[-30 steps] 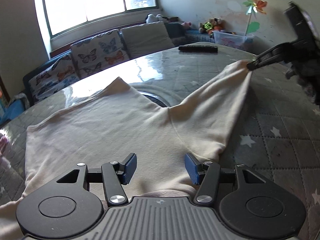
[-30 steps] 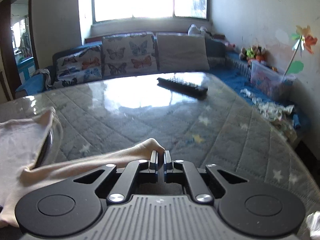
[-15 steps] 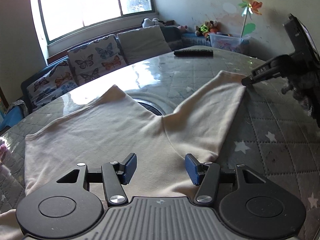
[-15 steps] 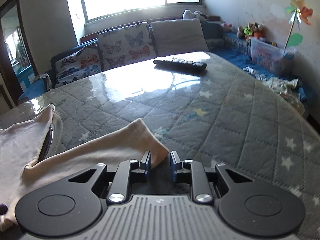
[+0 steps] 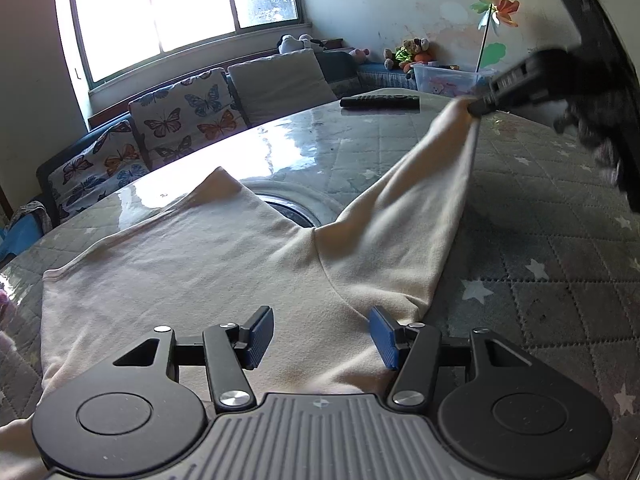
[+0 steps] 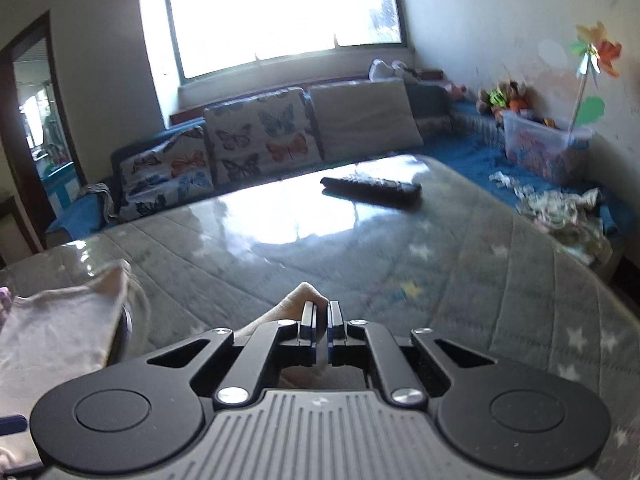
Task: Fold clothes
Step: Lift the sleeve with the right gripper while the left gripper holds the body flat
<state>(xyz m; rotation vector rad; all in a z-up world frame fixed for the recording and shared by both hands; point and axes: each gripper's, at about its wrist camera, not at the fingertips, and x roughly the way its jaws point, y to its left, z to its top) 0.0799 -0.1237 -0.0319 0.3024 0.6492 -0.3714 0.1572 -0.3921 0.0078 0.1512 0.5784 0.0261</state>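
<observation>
Bench (image 5: 540, 216) carries the cream shirt (image 5: 192, 280), spread flat. Only the left view shows its sleeve (image 5: 424, 208) lifted by the right gripper (image 6: 321, 318), fingers pinching the cuff; left gripper (image 5: 321, 330) hovers, fingers spread.

The shirt (image 5: 208, 280) lies spread on the table (image 5: 560, 248), directly under and ahead of the left tongs (image 5: 321, 334), whose fingers stand apart over the cloth. One sleeve (image 5: 408, 216) runs from ahead of the left tongs up and to their right, its end raised off the table and pinched in the right tongs (image 6: 321, 322). A remote (image 6: 372, 190) lies on the table well ahead of the right tongs, slightly to their right. Beyond the table's far edge stands a sofa (image 6: 280, 136) with cushions, under a window (image 6: 280, 16). To the far right of both tongs, a box (image 6: 540, 148) sits beside the wall.
</observation>
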